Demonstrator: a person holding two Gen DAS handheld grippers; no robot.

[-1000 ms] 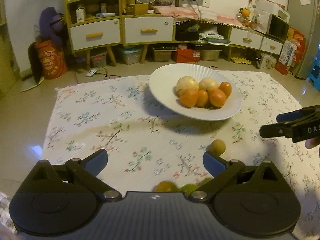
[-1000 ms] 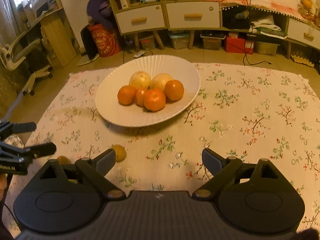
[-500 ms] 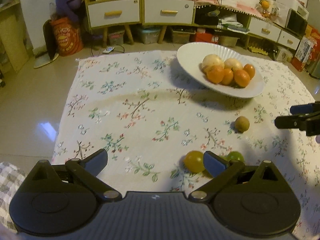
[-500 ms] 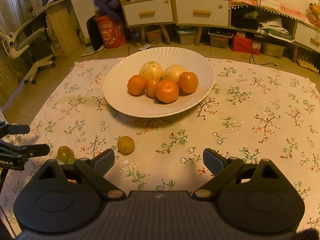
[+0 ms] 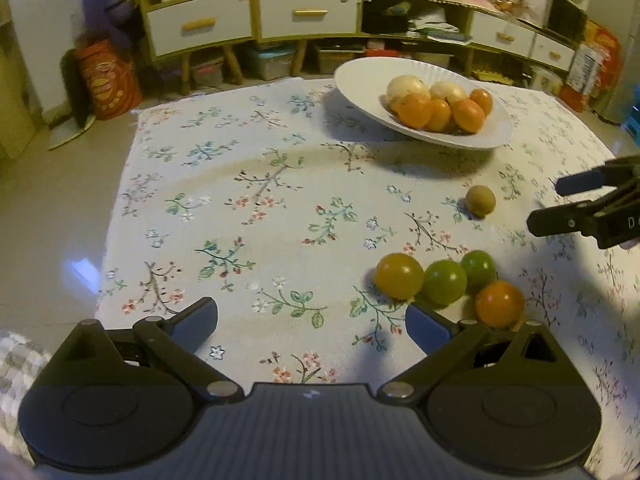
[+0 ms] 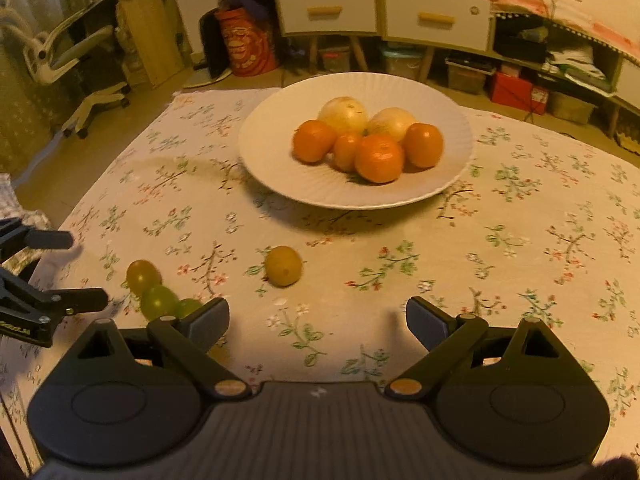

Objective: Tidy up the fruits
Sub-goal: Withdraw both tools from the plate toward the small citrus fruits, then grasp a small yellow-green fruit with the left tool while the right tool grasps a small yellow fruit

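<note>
Both wide-open black two-finger grippers, left (image 5: 312, 318) and right (image 6: 318, 318), had descended toward loose small round fruits (image 5: 444, 282) beside the white fluted plate (image 6: 272, 160), holding nothing.

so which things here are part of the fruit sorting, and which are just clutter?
Job:
- white plate with oranges and two pale fruits
- loose brownish fruit
- cluster of four small fruits on the cloth
- left gripper and right gripper, both open, empty

Lying about:
- floral tablecloth
- drawer cabinet
- office chair
- orange bag
</note>
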